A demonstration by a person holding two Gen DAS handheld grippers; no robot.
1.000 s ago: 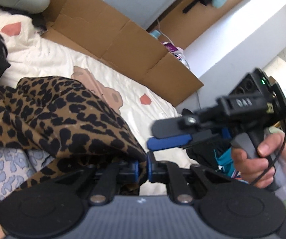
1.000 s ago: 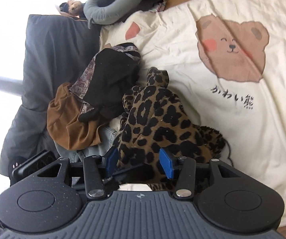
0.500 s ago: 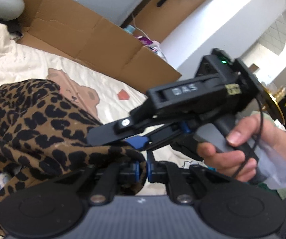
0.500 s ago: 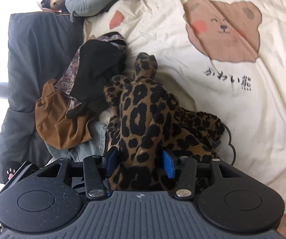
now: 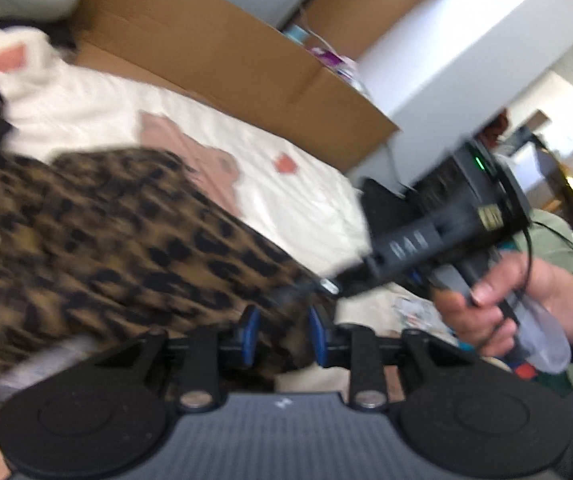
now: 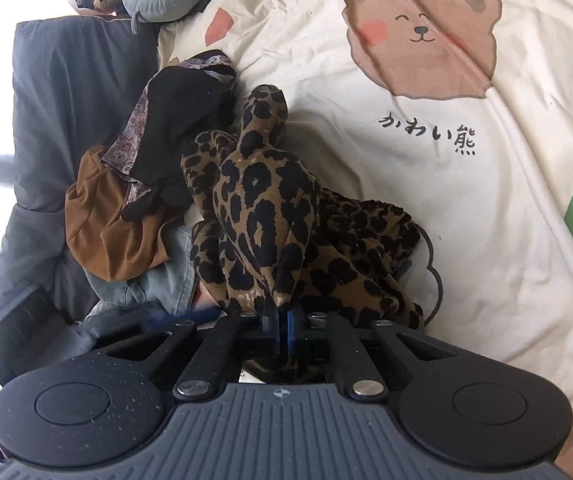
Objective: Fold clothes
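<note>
Surface: cream bear-print quilt [image 6: 466, 208], cardboard [image 5: 222, 60] along its upper edge, clothes pile [image 6: 134, 184] left of centre | Garment: leopard top [image 6: 270, 208] bunched at frame centre | Right gripper [image 6: 282, 326]: pinched tight on its fabric | Left gripper [image 5: 280, 336]: parted, blurred cloth between the pads; grip unclear.

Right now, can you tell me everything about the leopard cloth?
The leopard cloth is soft, thin-looking fabric, tan with black spots. It is crumpled and bunched, not folded, lying on the cream bear blanket beside a pile of brown and black clothes. The right gripper is shut on one edge. The left gripper has cloth between its parted fingers; that view is blurred.
</note>
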